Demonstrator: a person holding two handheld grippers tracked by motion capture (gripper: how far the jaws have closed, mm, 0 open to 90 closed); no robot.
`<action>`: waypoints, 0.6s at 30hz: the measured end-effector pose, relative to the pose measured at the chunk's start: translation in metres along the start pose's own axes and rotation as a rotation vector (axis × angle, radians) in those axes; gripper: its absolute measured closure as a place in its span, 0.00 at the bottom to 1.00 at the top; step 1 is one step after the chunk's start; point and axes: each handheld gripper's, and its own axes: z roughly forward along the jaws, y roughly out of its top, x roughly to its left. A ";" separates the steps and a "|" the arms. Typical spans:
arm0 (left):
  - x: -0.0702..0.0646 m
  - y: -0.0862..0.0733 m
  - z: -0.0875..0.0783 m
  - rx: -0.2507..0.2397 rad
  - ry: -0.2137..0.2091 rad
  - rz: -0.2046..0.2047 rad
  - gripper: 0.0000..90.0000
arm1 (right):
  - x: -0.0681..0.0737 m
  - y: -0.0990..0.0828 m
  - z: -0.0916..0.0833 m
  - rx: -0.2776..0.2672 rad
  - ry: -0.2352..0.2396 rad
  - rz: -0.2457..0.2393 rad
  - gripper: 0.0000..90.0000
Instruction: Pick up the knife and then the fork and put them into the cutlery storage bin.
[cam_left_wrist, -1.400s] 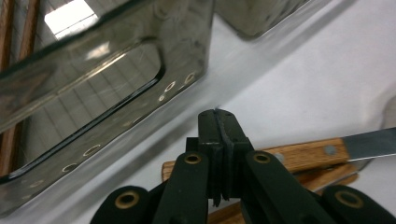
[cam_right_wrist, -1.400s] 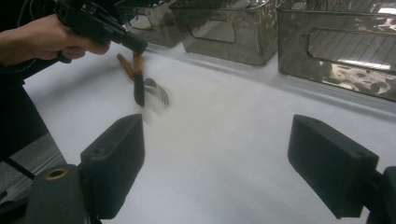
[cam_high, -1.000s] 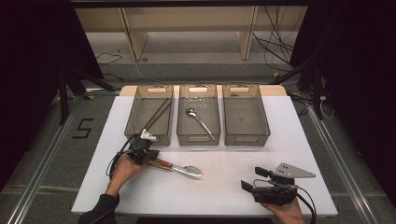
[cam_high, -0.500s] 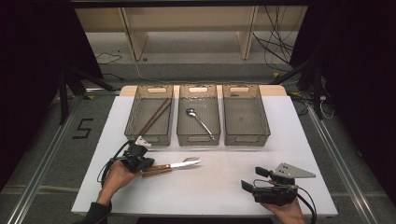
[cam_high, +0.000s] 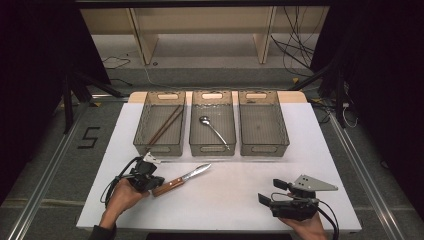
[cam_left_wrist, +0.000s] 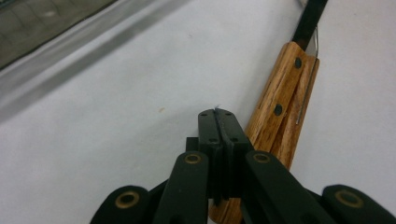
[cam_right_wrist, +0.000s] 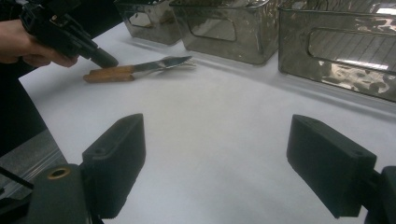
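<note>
Left gripper view: left gripper (cam_left_wrist: 218, 113) pressed together, empty; knife (cam_left_wrist: 282, 105) flat on table, just beside its tips.

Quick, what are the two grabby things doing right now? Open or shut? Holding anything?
Left hand-held gripper: shut, empty, jaws pressed together beside the knife on its wooden handle side.
Right hand-held gripper: open, holding nothing.

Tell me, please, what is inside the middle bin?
Inside the middle bin lies one metal spoon, bowl toward the far end. Through the tinted walls nothing else shows; the floor near the front wall is hard to read.
</note>
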 end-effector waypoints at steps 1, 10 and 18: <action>-0.001 0.000 -0.001 0.006 -0.001 0.003 0.99 | 0.000 0.000 0.000 0.002 0.000 -0.001 0.23; -0.003 -0.002 -0.001 -0.002 -0.006 -0.008 0.99 | 0.000 0.000 0.000 0.004 0.002 -0.001 0.23; 0.000 0.003 -0.012 -0.055 0.014 -0.007 0.88 | 0.000 0.000 0.001 0.004 0.002 0.000 0.23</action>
